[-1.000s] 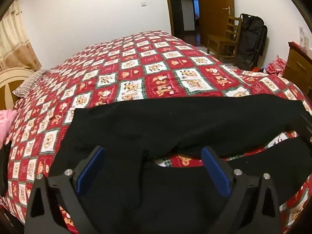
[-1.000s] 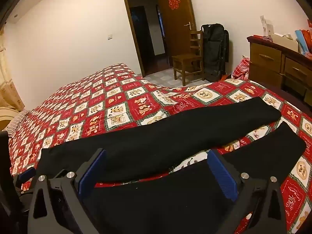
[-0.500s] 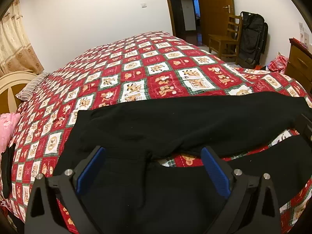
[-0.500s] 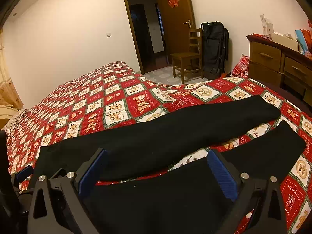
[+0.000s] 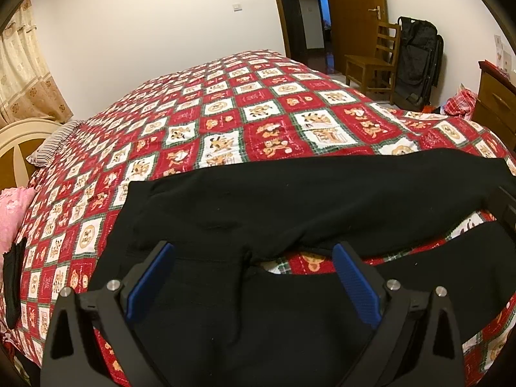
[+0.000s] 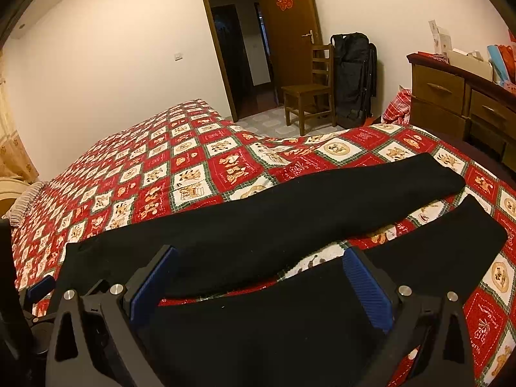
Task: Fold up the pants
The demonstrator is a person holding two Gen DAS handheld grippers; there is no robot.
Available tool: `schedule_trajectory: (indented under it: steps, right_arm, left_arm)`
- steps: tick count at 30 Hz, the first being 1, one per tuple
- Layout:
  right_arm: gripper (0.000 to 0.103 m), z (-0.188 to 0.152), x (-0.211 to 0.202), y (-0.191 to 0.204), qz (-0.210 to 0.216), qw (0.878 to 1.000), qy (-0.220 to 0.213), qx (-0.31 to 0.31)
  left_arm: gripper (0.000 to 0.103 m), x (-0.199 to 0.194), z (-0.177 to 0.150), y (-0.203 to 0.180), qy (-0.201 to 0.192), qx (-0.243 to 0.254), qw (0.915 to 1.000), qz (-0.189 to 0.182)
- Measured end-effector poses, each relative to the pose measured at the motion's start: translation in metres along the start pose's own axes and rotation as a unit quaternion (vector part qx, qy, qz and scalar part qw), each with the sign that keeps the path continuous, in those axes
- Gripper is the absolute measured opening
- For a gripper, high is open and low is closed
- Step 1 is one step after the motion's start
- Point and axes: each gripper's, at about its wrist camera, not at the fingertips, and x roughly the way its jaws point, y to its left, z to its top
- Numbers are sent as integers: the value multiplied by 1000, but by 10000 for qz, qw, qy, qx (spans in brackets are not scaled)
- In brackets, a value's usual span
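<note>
A pair of black pants (image 5: 290,200) lies spread flat on a bed covered with a red and white checkered quilt (image 5: 258,119), which carries small cartoon pictures in its squares. The waist part is at the left and the two legs run to the right, with a narrow wedge of quilt showing between them (the far leg is the longer-looking one in the right wrist view, and it ends near the quilt's right edge). The left gripper (image 5: 253,277) hovers over the waist and crotch area of the pants; its two blue-padded fingers (image 5: 150,282) stand wide apart and nothing is between them. The right gripper (image 6: 258,285) is above the near leg, a little further along the pants, and its blue pads (image 6: 367,290) are also spread wide with no cloth pinched. Whether the fingertips touch the cloth I cannot tell from these views. At the left edge of the bed there is a striped pillow (image 5: 51,145) beside a cream headboard (image 5: 19,142), and a pink cloth (image 5: 13,213) lies nearer. Beyond the bed stand a wooden chair (image 6: 309,93), a black bag (image 6: 353,77) against the wall, an open brown door (image 6: 290,29) with a red ornament, and a wooden dresser (image 6: 451,96) at the right.
</note>
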Motion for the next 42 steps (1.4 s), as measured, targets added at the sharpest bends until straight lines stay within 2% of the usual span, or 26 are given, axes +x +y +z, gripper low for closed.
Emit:
schedule_trajectory:
  steps: [42]
  right_arm:
    - [102, -5, 5, -1, 21, 9999, 134, 65]
  left_arm:
    - [101, 2, -3, -4, 124, 22, 9999, 3]
